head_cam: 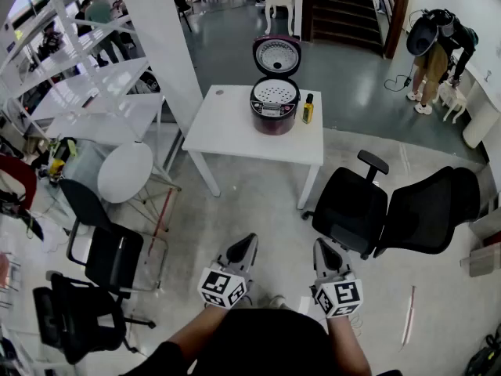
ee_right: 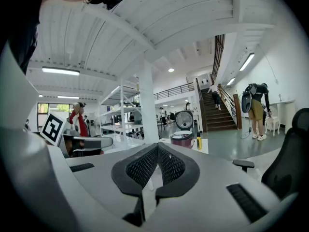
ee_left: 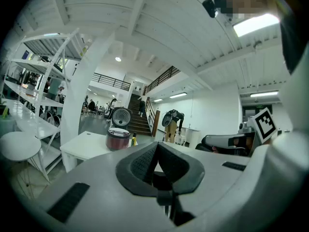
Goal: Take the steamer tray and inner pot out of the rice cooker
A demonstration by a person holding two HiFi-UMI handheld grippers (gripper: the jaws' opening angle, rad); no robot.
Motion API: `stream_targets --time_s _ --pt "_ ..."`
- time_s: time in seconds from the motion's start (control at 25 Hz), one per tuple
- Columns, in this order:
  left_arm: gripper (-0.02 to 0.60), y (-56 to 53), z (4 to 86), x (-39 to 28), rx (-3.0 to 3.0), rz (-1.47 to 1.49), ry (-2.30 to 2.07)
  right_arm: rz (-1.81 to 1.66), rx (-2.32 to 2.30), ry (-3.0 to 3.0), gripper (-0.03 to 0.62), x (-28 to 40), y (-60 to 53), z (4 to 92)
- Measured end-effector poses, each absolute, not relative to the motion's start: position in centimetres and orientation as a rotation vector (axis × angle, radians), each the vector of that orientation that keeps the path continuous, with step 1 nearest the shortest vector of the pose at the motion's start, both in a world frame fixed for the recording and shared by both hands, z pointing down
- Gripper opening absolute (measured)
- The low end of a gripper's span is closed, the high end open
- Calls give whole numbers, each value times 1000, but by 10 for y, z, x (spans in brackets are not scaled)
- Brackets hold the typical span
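A dark red rice cooker (head_cam: pixel 274 105) stands on a white table (head_cam: pixel 235 128), its lid (head_cam: pixel 276 56) raised. A white perforated steamer tray (head_cam: pixel 275 92) lies in its top. The inner pot is hidden under the tray. Both grippers are far from the table, held low in front of the person. My left gripper (head_cam: pixel 246 247) is shut and holds nothing. My right gripper (head_cam: pixel 323 250) is shut too, also holding nothing. The cooker shows small in the left gripper view (ee_left: pixel 118 137) and in the right gripper view (ee_right: pixel 182 138).
A small yellow bottle (head_cam: pixel 308 108) stands right of the cooker. A black office chair (head_cam: pixel 391 207) is between me and the table's right end. More black chairs (head_cam: pixel 98 276) and a round white table (head_cam: pixel 125 171) stand at left. White shelving (head_cam: pixel 70 77) fills the left. A person (head_cam: pixel 434 49) bends over at far right.
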State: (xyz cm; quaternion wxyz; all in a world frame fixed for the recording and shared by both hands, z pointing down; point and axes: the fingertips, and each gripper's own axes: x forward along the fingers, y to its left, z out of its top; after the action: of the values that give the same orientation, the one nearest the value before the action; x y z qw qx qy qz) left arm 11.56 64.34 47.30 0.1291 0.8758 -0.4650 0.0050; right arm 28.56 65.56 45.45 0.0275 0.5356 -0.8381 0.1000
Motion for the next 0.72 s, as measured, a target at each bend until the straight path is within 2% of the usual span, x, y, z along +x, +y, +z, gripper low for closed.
stream_targets --time_s 0.72 --pt "5 631 469 116 2530 -40 -1349 287 1630 -2548 2 300 650 461"
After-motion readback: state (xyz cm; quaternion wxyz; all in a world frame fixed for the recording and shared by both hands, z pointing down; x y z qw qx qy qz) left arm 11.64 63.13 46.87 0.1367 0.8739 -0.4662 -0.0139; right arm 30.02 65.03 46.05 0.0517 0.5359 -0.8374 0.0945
